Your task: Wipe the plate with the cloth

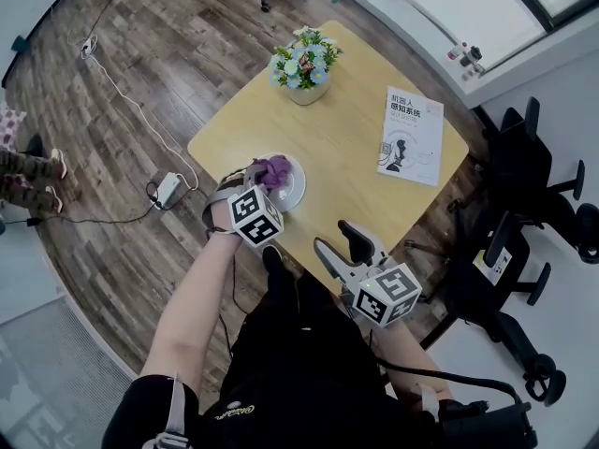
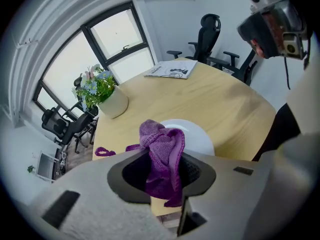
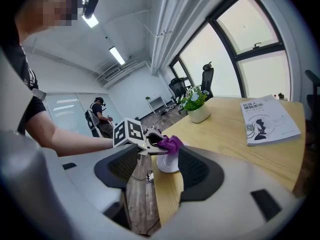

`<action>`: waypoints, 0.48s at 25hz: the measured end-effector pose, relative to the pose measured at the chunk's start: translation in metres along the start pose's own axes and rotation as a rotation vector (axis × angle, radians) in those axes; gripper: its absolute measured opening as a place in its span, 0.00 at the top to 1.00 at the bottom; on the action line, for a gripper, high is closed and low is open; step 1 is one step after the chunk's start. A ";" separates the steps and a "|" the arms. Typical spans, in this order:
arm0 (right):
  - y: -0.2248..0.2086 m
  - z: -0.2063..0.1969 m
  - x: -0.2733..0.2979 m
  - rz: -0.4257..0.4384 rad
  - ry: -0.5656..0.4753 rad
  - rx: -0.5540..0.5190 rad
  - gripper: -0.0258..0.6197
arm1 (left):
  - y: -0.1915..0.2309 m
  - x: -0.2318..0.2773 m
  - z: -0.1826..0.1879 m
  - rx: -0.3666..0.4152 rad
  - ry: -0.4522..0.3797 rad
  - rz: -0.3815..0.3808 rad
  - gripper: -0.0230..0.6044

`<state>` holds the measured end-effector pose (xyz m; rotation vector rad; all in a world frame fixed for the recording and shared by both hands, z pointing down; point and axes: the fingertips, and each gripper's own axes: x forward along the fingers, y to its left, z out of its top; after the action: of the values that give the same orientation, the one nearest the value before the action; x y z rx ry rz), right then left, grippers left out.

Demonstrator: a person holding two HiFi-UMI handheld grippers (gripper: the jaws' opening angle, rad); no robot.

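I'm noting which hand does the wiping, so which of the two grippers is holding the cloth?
The left gripper: its jaws are shut on the purple cloth, at the white plate. The right gripper is open, with nothing between its jaws.

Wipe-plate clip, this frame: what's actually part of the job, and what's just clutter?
In the job:
- purple knitted cloth, clamped in the left gripper
- round white plate
- right gripper, open and empty

Lying about:
- white pot of blue and white flowers
- white printed booklet
- white power strip on the floor
- black office chairs
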<state>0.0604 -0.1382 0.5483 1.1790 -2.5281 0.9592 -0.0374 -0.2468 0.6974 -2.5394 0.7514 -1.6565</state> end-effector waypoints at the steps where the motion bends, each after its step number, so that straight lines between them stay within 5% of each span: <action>1: 0.000 0.000 0.000 0.000 0.000 0.000 0.57 | -0.006 -0.001 0.000 0.004 -0.002 -0.009 0.78; 12: 0.008 0.012 -0.001 0.017 -0.015 -0.024 0.57 | -0.070 -0.024 -0.001 -0.026 -0.026 -0.127 0.77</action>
<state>0.0556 -0.1415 0.5348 1.1636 -2.5581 0.9244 -0.0194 -0.1751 0.6966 -2.6729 0.6254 -1.6556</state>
